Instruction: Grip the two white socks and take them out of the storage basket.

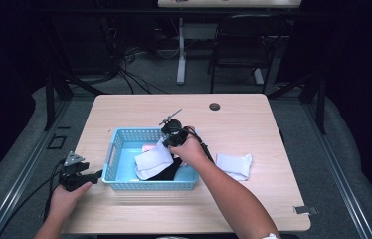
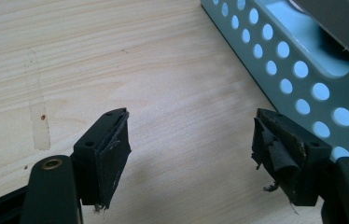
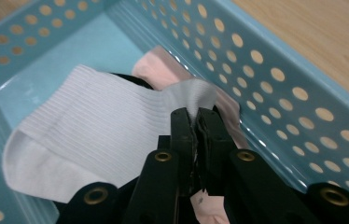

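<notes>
White sock (image 3: 88,126) lies inside the blue basket (image 1: 124,185), draped over a black garment (image 1: 166,173) with a pink item (image 3: 156,65) under its far edge. The right gripper (image 3: 195,119) has its jaws pinched together on the cuff edge of this sock, near the basket's perforated wall; the fabric puckers where the pads meet. In the high view the right gripper (image 1: 174,138) hangs over the basket's back part, with the sock (image 1: 153,162) trailing from it toward the middle.

As for progress, 1 more white sock (image 1: 234,165) sits on the table (image 1: 243,119) just right of the basket, apart from it. Whether the held sock is going in or coming out I cannot tell, but the sorting looks partway through.

The left gripper (image 2: 191,149) rests on the table beside the basket's left wall (image 2: 298,88), jaws spread wide with nothing between them, only bare wood. Its pads (image 2: 112,149) look frayed. In the high view the left gripper (image 1: 77,174) sits by the basket's near-left corner.
</notes>
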The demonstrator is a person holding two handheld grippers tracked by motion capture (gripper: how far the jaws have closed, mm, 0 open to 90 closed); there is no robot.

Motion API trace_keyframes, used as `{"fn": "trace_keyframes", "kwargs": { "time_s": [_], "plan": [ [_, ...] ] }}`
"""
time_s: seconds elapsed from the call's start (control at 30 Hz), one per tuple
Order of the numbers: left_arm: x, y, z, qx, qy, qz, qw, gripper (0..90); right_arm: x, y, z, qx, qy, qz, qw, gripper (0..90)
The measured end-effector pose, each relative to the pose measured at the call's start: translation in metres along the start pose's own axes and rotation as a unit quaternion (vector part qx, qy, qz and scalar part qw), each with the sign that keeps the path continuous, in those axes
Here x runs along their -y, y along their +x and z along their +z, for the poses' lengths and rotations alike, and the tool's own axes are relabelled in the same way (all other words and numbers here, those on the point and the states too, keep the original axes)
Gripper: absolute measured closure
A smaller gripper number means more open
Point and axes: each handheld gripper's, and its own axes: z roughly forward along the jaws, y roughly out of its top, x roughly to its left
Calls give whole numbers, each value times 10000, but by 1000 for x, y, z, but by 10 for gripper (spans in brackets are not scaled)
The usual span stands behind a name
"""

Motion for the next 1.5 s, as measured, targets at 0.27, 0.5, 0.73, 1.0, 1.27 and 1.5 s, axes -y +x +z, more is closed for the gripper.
{"fn": "trace_keyframes", "kwargs": {
  "time_s": [0.27, 0.5, 0.73, 1.0, 1.27, 1.5],
  "plan": [
    [0, 0, 0, -2, 3, -4, 10000, 273, -2, 18, -31, -97, -439, -421, 9981, 869],
    [0, 0, 0, -9, 20, 2, 10000, 273, -5, 30, -57, -243, -701, -619, 9953, 870],
    [0, 0, 1, -18, 28, -1, 10000, 273, -11, 40, -89, -249, -944, -899, 9912, 871],
    [1, 1, 1, -57, 39, -41, 10000, 273, -13, 36, -115, -200, -1103, -944, 9892, 871],
    [0, 1, 1, -55, 18, -30, 10000, 273, -10, 27, -133, -83, -1181, -876, 9891, 871],
    [-1, 0, 2, -37, 39, 4, 10000, 273, -2, 21, -149, -37, -1214, -844, 9890, 871]
  ]
}}
